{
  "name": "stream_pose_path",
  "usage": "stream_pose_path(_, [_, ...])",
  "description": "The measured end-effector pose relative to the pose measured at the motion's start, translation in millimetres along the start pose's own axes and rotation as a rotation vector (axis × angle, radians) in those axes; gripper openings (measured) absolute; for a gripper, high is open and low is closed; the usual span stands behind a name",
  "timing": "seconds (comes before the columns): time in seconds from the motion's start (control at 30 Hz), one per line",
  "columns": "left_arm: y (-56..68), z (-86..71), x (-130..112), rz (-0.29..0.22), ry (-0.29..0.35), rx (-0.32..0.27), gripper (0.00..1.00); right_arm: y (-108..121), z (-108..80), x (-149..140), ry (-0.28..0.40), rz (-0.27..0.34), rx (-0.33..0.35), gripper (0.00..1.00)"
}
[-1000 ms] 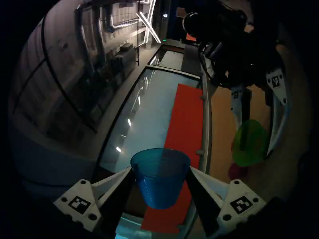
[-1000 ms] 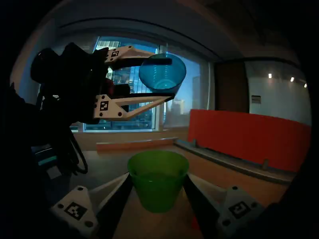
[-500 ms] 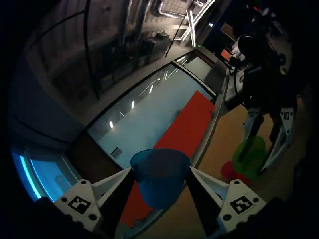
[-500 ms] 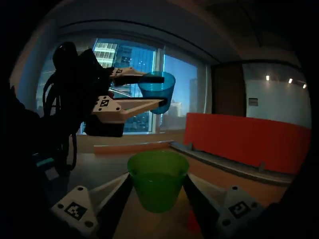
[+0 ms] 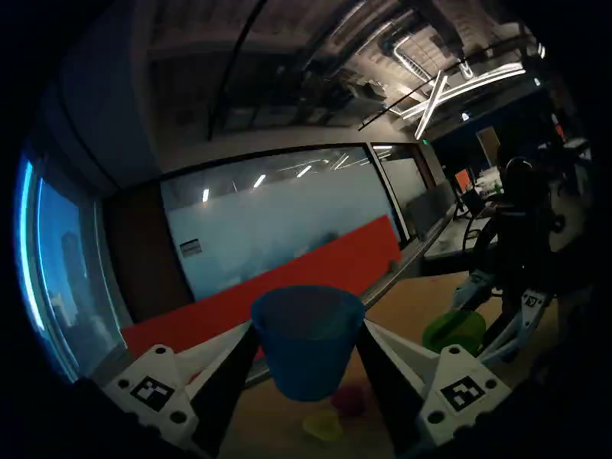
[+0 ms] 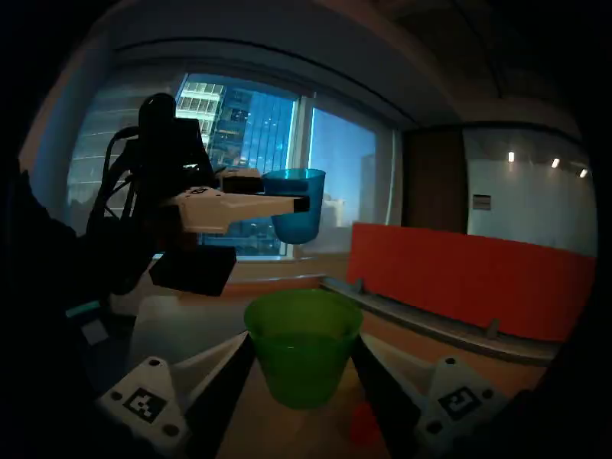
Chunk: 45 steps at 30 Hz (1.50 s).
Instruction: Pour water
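1. Window (image 6: 252, 138): large glazed wall, seen in the right gripper view ahead of the right gripper and to its left. Dim room, blue light from outside.
2. Red panel (image 6: 474, 283): long and low, running ahead and to the right of the right gripper along the far edge of the tabletop (image 6: 306, 428). In the left gripper view it lies ahead of the left gripper, behind the cup it holds.
3. Left gripper (image 5: 306, 336): both fingers pressed on the sides of the blue cup (image 5: 307, 344), gripping it. In the right gripper view it sits above and to the left of the right gripper, raised well off the tabletop.
4. Right gripper (image 6: 302, 359): both fingers clamped on the green cup (image 6: 303, 356). In the left gripper view it is ahead and to the right of the left gripper, lower down, near the tabletop.
5. Blue cup: upright, rim up, between the left gripper's fingers, higher than the green cup and apart from it.
6. Green cup: upright, mouth open upward. Contents cannot be made out in this light.
7. Small pink object (image 5: 348, 399) and yellow object (image 5: 323, 424): on the tabletop just below the left gripper, close together. Too dim to identify.
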State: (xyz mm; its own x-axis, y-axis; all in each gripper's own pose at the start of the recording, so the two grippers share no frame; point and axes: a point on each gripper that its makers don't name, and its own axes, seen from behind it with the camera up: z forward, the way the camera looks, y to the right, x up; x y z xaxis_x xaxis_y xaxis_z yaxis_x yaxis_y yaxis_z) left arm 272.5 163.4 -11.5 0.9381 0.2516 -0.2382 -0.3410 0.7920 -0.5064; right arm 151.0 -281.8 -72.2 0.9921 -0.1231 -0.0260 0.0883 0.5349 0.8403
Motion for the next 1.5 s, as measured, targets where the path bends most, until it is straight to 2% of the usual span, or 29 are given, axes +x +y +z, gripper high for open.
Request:
stream_pose_path(0.17, [-5.3, -0.8, -5, -0.110, -0.004, -0.006, 0.84, 2, -3.6, 7, 0.006, -0.009, -0.008, 0.86])
stream_pose_path(0.3, [-2.9, -1.5, -10, -0.204, -0.006, -0.032, 0.84, 2, -6.8, 17, 0.016, -0.010, -0.010, 0.86])
stream_pose_path(0.4, [-0.2, -2.6, -13, -0.256, -0.001, -0.052, 0.84, 3, -8.2, 23, 0.021, -0.009, -0.011, 0.85])
stream_pose_path(0.47, [0.3, -3.2, -15, -0.270, 0.001, -0.058, 0.84, 4, -8.9, 24, 0.022, -0.010, -0.014, 0.85])
stream_pose_path(0.67, [4.2, -7.2, -27, -0.268, -0.017, -0.065, 0.84, 7, -11.2, 26, 0.015, -0.013, -0.019, 0.86])
stream_pose_path(0.8, [12.1, -10.5, -37, -0.268, -0.037, -0.083, 0.84, 8, -12.9, 25, 0.008, -0.009, -0.022, 0.86])
stream_pose_path(1.0, [23.5, -13.3, -51, -0.279, -0.060, -0.110, 0.84, 14, -16.0, 20, -0.011, -0.005, -0.034, 0.86])
stream_pose_path(1.5, [40.0, -15.6, -98, -0.284, -0.150, -0.142, 0.84, 24, -24.6, -3, -0.072, 0.011, -0.039, 0.86])
